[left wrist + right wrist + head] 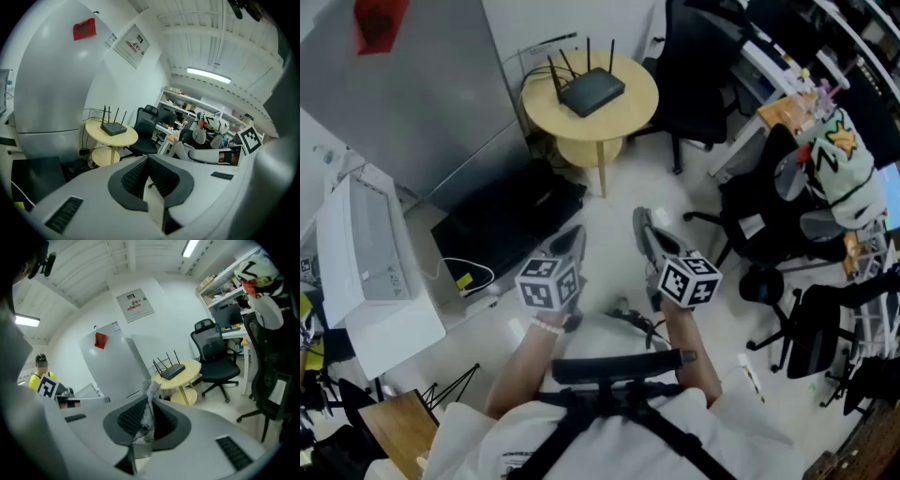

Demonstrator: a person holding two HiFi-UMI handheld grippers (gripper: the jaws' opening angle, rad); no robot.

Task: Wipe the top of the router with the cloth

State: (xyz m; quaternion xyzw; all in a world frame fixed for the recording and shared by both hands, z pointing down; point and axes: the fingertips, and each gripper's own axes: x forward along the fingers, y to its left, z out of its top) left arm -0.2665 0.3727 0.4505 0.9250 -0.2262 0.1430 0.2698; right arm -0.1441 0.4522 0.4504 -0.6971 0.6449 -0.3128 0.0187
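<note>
- A tall grey cabinet (412, 103) with a red tag stands at the left of the room, its corner close beside the table.
- A white machine (366, 253) sits lower left in the head view, well apart from the table.
- Black office chairs crowd the right side. One chair (694, 84) stands just beside the table's right edge, and another carries a white and green helmet (839, 164).
- A flat black case (506, 220) lies on the floor between the cabinet and the person, left of the straight line to the table.
- The round yellow table (633, 103) stands on one leg with a smaller shelf low down. Bare pale floor lies between it and the person.
- The left tongs (577, 234) are held out over the floor, aimed toward the table. In the left gripper view the left tongs (149, 159) are pressed together with nothing between them.
- The right tongs (642, 220) are level with the left, near them but apart. In the right gripper view the right tongs (150, 397) are clamped on the cloth.
- The router (592, 91), black with four upright antennas, lies on the table top, well apart from both tongs.
- The cloth (146, 416), grey and crumpled, stands up between the right pads, its tip poking above them.
</note>
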